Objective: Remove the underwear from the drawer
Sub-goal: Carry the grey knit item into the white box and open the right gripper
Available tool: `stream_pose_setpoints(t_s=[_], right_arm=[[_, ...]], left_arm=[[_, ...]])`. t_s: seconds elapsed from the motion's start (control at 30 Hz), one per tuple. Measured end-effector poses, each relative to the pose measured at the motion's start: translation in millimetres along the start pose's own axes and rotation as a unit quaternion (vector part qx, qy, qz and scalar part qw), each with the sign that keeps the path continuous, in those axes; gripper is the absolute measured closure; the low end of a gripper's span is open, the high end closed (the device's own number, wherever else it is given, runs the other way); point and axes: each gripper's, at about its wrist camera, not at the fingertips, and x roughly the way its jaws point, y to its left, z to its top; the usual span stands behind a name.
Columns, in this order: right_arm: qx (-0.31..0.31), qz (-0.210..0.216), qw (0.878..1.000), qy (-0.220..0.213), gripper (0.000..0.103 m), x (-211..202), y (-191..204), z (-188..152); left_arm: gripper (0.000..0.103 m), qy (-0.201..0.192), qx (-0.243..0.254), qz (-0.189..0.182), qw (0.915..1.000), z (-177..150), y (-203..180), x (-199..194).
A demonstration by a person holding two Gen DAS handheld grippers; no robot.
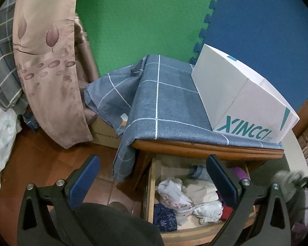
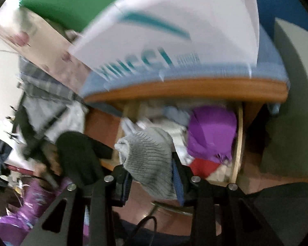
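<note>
Right gripper point(image 2: 152, 181): jaws clenched on grey ribbed underwear point(image 2: 148, 155), bunched, hanging clear above the drawer point(image 2: 239, 141). Left gripper point(image 1: 154, 176): jaws wide apart, nothing between them. Drawer pulled out; contains white, purple, red and blue garments. White box point(image 1: 244, 98) on cabinet top behind.

The left gripper point(image 1: 153, 176) points steeply downward, its two blue-padded black fingers point(image 1: 86, 176) spread wide apart with nothing between them. The right gripper point(image 2: 152, 176) — also tilted down — has its jaws clamped on a grey ribbed knit garment point(image 2: 148, 157), which bulges above the pads.
</note>
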Motion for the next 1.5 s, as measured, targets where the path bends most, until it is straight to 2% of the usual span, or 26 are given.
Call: stream_pose_setpoints(t_s=[0.23,0.43,0.6,0.9,0.97,1.2,1.27,1.37,1.5], right_arm=[[-0.033,0.014,0.996,-0.083,0.069,-72,34,38],[-0.062,-0.010,0.989,-0.131,0.069,-107,52,97],[-0.047,-0.036,0.990,-0.130,0.068,-90,39,156],[-0.031,-0.109,0.988,-0.101,0.069,-28,8,221],[-0.024,-0.116,0.989,-0.092,0.068,-15,3,232],[-0.014,-0.189,0.979,-0.073,0.068,19,-11,259],[-0.012,-0.196,0.978,-0.068,0.068,24,-13,264],[-0.009,-0.220,0.973,-0.068,0.063,31,-17,268],[-0.004,-0.229,0.970,-0.079,0.059,30,-20,268]], left_arm=[[0.001,0.003,0.004,-0.002,1.0000,0,1,-1],[0.001,0.004,0.004,-0.002,1.0000,-1,1,0],[0.001,0.005,0.004,-0.001,1.0000,-1,0,-1],[0.001,0.004,0.014,0.005,0.9999,-2,-1,0],[0.001,0.004,0.018,0.007,0.9998,-2,-2,0],[0.001,0.005,0.022,0.006,0.9997,-2,-3,2],[0.001,0.005,0.022,0.006,0.9997,-2,-3,2],[0.001,0.006,0.023,0.006,0.9997,-2,-4,2],[0.001,0.005,0.026,0.009,0.9996,-2,-5,3]])
